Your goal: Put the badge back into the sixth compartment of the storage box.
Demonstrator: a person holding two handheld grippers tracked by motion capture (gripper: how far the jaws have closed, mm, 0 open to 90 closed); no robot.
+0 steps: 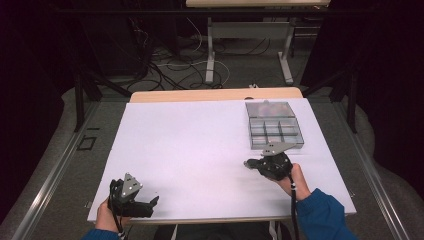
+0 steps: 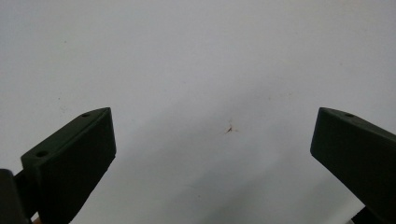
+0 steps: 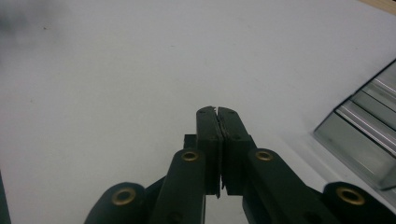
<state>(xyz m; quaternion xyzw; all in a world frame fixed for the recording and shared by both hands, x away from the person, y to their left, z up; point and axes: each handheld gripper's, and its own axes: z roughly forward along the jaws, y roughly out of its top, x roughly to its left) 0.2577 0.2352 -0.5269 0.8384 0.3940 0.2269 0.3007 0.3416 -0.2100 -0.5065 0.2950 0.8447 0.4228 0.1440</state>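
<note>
My left gripper point(image 1: 152, 204) rests at the near left corner of the white table point(image 1: 190, 145), held by a hand, its jaws pointing right. In the left gripper view the left gripper point(image 2: 215, 112) stands wide open over bare white surface with a tiny brown mark point(image 2: 229, 129) between the jaws. My right gripper point(image 1: 248, 163) sits at the right of the table, just in front of a clear compartment box point(image 1: 274, 127), jaws pointing left. Seen in its own view, the right gripper point(image 3: 217, 109) is shut with nothing visible between the jaws.
The compartment box point(image 3: 369, 135) lies close to the right of the right gripper; its lid half is at the far side. Beyond the table's far edge are cables point(image 1: 165, 70) on the floor and another table's legs point(image 1: 210, 55).
</note>
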